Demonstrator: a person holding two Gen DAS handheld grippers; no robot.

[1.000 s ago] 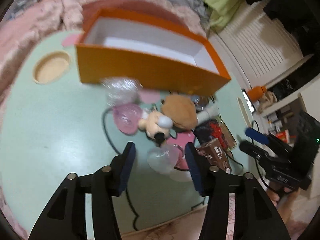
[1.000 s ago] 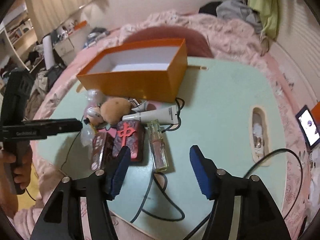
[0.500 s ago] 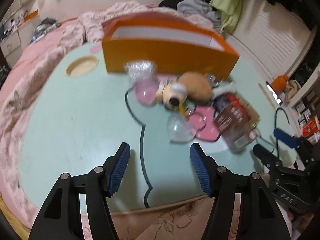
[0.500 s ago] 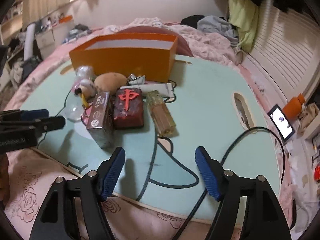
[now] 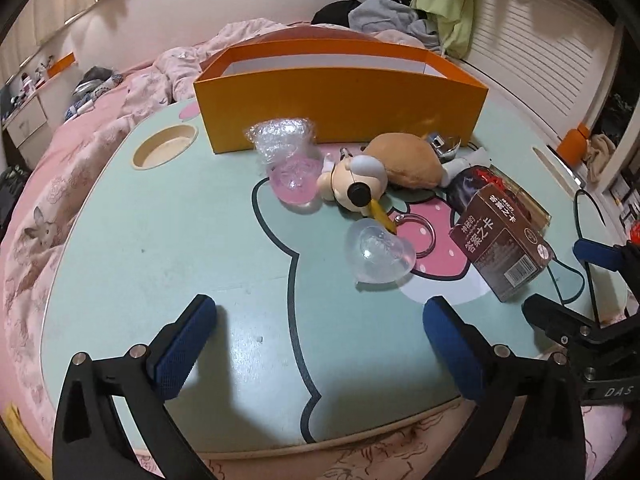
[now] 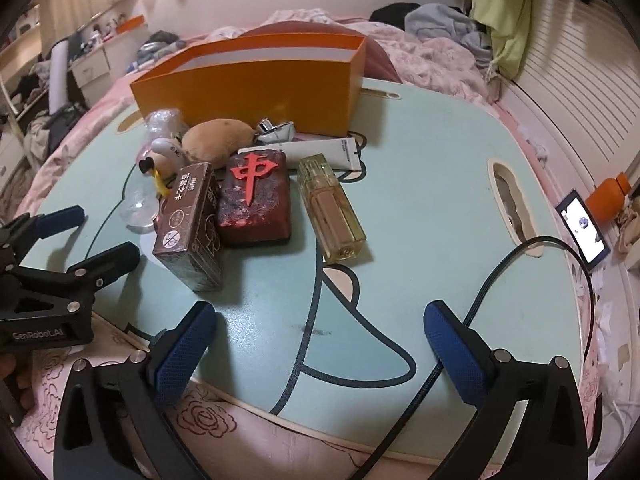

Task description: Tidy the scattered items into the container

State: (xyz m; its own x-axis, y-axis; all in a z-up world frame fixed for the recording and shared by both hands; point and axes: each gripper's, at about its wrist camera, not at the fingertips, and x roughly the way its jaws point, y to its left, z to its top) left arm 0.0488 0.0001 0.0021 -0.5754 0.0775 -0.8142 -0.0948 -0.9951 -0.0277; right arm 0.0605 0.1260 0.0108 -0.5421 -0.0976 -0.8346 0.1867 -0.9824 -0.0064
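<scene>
Both my claws are opening wide with nothing between them: left claw (image 5: 320,316), right claw (image 6: 320,320). At upper centre the orange box (image 5: 340,92) stands behind the clutter: plush toy (image 5: 400,160), brown card box (image 6: 192,224), red tile (image 6: 256,196), perfume bottle (image 6: 332,208). Bare counter (image 5: 160,240) lies at lower left; a black cable (image 6: 500,264) crosses the lower right by the near edge.

Right gripper (image 6: 320,344) opening, empty; orange box (image 6: 256,92) behind scattered items.
</scene>
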